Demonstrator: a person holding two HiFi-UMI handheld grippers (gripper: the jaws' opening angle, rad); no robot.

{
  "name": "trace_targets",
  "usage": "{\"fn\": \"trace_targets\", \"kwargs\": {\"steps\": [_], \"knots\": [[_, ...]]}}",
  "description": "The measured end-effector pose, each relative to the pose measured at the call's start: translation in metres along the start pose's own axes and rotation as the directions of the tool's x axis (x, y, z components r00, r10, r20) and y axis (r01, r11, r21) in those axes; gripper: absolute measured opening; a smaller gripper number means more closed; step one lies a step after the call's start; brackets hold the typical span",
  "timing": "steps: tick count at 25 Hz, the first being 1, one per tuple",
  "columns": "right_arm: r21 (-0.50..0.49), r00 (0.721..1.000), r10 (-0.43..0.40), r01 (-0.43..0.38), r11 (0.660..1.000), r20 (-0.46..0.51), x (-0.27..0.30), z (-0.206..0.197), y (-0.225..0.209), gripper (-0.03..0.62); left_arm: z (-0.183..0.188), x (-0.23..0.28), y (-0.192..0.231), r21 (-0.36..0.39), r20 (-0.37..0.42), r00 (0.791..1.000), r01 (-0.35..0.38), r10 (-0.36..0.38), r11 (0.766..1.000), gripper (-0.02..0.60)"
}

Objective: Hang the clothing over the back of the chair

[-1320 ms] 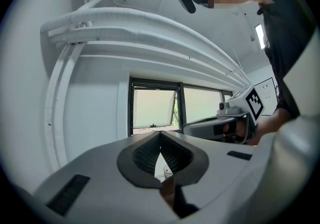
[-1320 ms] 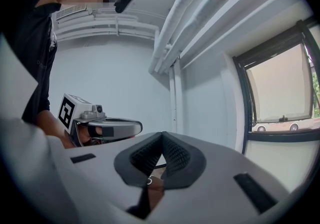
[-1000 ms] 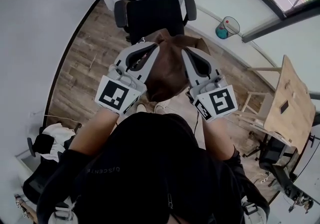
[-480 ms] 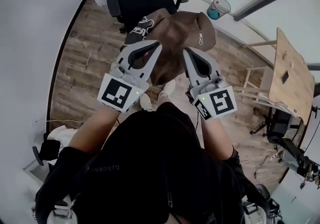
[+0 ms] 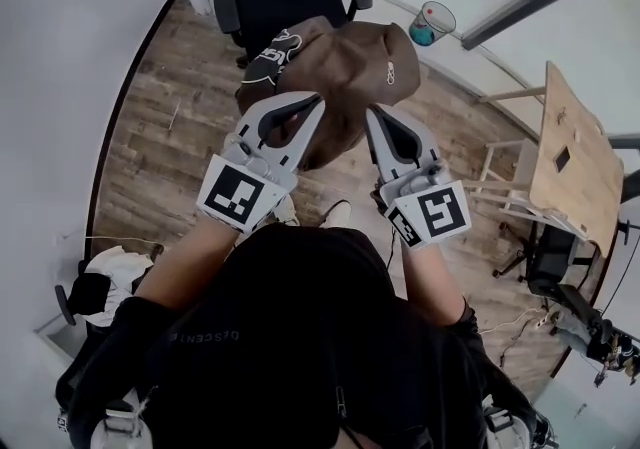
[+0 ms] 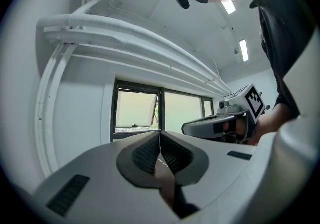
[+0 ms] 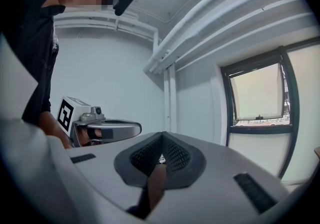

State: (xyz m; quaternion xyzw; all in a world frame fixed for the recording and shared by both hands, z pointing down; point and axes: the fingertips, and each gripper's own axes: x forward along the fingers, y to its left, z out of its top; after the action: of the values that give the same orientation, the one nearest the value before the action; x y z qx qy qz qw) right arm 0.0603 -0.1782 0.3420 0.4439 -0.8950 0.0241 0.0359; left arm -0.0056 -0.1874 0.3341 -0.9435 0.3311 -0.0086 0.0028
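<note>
With the jaws of your left gripper (image 5: 316,97) and right gripper (image 5: 371,113) each pinched shut on the brown clothing (image 5: 345,67), it bunches just beyond their tips, and the black chair (image 5: 290,2) lies directly past it at upper centre, equally near both hands.

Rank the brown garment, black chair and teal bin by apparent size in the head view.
Largest: brown garment, though it is held nearer the camera and overlaps the chair, so that inflates it.
Next: black chair.
Smallest: teal bin, clearly.

Brown clothing (image 5: 345,67) with seemingly white print (image 5: 272,52); black chair (image 5: 290,2).
</note>
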Motion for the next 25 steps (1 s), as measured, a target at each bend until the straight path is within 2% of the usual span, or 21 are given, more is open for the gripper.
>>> {"fn": "trace_targets", "kwargs": {"steps": [12, 25], "knots": [[-0.032, 0.998, 0.056, -0.055, 0.998, 0.016, -0.025, 0.0, -0.018, 0.003, -0.004, 0.006, -0.027, 0.009, -0.007, 0.995, -0.097, 0.097, 0.995, 0.018], [-0.026, 0.994, 0.106, -0.106, 0.994, 0.013, -0.03, -0.004, -0.018, 0.005, -0.002, 0.006, -0.035, 0.025, 0.015, 0.991, -0.132, 0.131, 0.991, 0.018]]}}
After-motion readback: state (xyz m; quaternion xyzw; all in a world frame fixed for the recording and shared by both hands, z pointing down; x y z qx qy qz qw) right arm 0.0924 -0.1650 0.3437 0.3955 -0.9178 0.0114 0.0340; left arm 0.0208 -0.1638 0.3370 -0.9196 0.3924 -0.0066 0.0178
